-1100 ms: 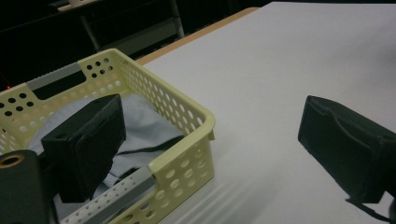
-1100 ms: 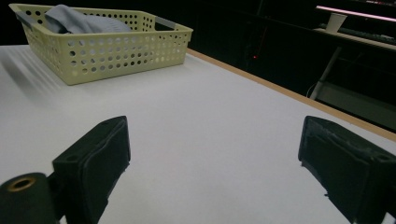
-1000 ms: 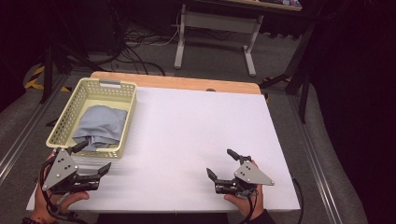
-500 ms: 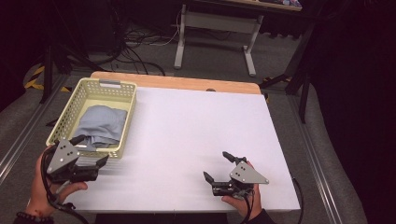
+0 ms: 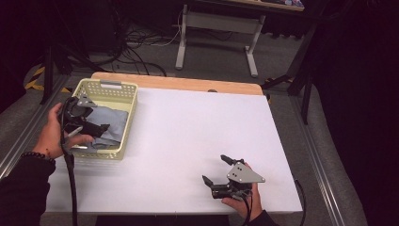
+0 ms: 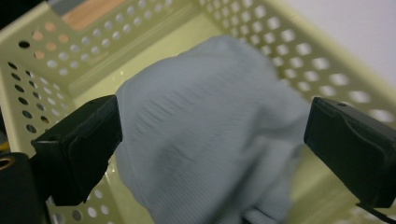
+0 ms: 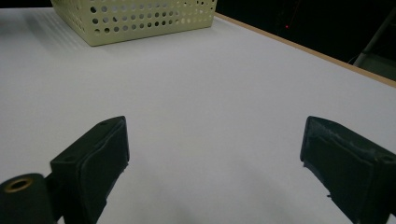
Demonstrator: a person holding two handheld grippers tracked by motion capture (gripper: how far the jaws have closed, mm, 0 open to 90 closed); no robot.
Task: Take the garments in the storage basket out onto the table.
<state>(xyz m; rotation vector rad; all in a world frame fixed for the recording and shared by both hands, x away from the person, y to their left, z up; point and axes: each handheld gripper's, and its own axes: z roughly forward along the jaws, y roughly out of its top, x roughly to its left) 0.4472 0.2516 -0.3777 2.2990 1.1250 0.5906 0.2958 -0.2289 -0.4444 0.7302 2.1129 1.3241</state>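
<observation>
- The left gripper (image 5: 96, 127) is held wide open over the ribbed grey cloth (image 6: 210, 135), inside the perforated yellow plastic basket (image 5: 123, 89).
- The right gripper (image 5: 217, 170) is spread wide above the smooth white table (image 5: 188, 136), nothing held.

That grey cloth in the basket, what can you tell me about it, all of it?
The grey cloth is a soft, pale blue-grey fabric with a fine ribbed knit. It lies crumpled and bunched in the yellow perforated basket at the table's left side, covering most of the basket floor. The left gripper reaches over the basket with its jaws spread wide on either side of the cloth's raised hump. Whether the jaws touch the fabric cannot be told. What kind of item it is cannot be told either.
</observation>
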